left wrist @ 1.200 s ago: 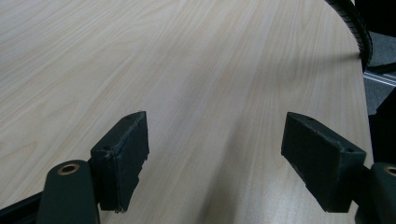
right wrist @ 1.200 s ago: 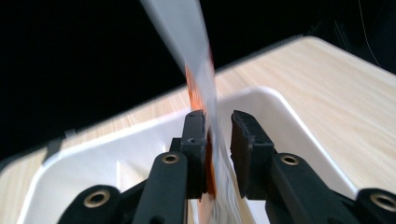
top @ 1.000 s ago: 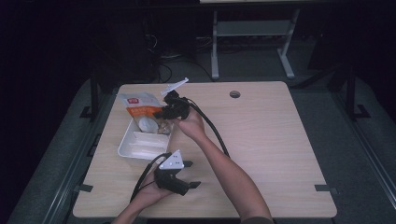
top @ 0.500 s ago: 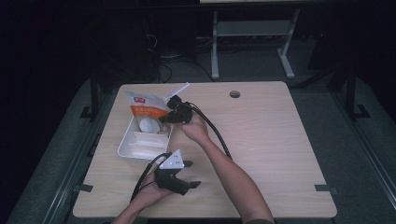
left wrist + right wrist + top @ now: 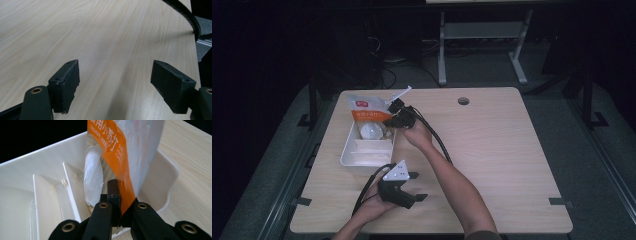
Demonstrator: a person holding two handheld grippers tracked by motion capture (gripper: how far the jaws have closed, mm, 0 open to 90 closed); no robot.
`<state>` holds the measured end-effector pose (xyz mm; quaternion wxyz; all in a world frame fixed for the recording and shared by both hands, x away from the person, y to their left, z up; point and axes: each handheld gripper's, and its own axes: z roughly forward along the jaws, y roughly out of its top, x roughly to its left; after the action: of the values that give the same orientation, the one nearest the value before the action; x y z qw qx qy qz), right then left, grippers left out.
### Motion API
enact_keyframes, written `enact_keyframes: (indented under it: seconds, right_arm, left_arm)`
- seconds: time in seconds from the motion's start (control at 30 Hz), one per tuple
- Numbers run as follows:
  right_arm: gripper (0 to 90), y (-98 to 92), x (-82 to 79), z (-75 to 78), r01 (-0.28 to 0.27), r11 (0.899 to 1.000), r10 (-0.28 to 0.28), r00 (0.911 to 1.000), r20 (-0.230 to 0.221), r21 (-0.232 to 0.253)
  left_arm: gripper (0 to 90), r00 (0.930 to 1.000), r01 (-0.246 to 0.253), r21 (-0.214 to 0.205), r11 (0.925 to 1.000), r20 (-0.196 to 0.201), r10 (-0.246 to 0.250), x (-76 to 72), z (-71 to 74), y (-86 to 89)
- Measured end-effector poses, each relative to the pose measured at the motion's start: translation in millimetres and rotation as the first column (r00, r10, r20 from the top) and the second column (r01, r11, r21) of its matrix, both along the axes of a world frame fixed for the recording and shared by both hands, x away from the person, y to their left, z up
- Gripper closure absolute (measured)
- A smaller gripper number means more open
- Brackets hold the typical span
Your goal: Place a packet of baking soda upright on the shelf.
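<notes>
One orange pouch (image 5: 125, 165) edge between right tool (image 5: 120, 220) pads.

Pouch (image 5: 125, 157): orange and white, white lettering on the orange band, clamped in the black right gripper (image 5: 119, 216). Tray (image 5: 50, 190) just beyond it: white. Table (image 5: 100, 37): pale wood grain. Left gripper (image 5: 115, 85): black, brass-coloured rivets, grey plate on top.
</notes>
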<state>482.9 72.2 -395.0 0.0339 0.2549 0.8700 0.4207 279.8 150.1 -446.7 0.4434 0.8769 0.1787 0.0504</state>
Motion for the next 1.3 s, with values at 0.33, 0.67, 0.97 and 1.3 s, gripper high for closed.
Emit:
enact_keyframes:
  seconds: [0.33, 0.67, 0.97, 1.3]
  right_arm:
    - [84.0, -8.2, 0.8, 0.1, 0.011, 0.999, -0.01, 0.9995, -0.031, 0.04]
    - [89.2, -3.5, 1.8, -2.7, 0.012, 0.999, -0.01, 0.9991, -0.041, 0.042]
    - [81.2, -14.1, 0.7, 0.8, 0.005, 0.997, -0.001, 0.9983, -0.058, 0.074]
    - [77.0, -39.5, -5.9, 6.4, 0.001, 0.994, 0.006, 0.998, -0.063, 0.111]
  left_arm:
    - [22.8, 1.0, -0.004, -0.004, 1.0, 0.001, 0.004, 1.1, 0.6, 1.8]
    - [22.8, 1.0, -0.002, 0.0, 1.0, 0.001, 0.002, 1.8, -0.1, 1.3]
    - [22.5, 0.9999, -0.011, -0.001, 0.9999, 0.001, 0.011, 2.4, 0.2, 3.1]
    - [22.3, 0.9996, -0.027, -0.001, 0.9996, 0.002, 0.027, 4.2, 0.2, 3.8]
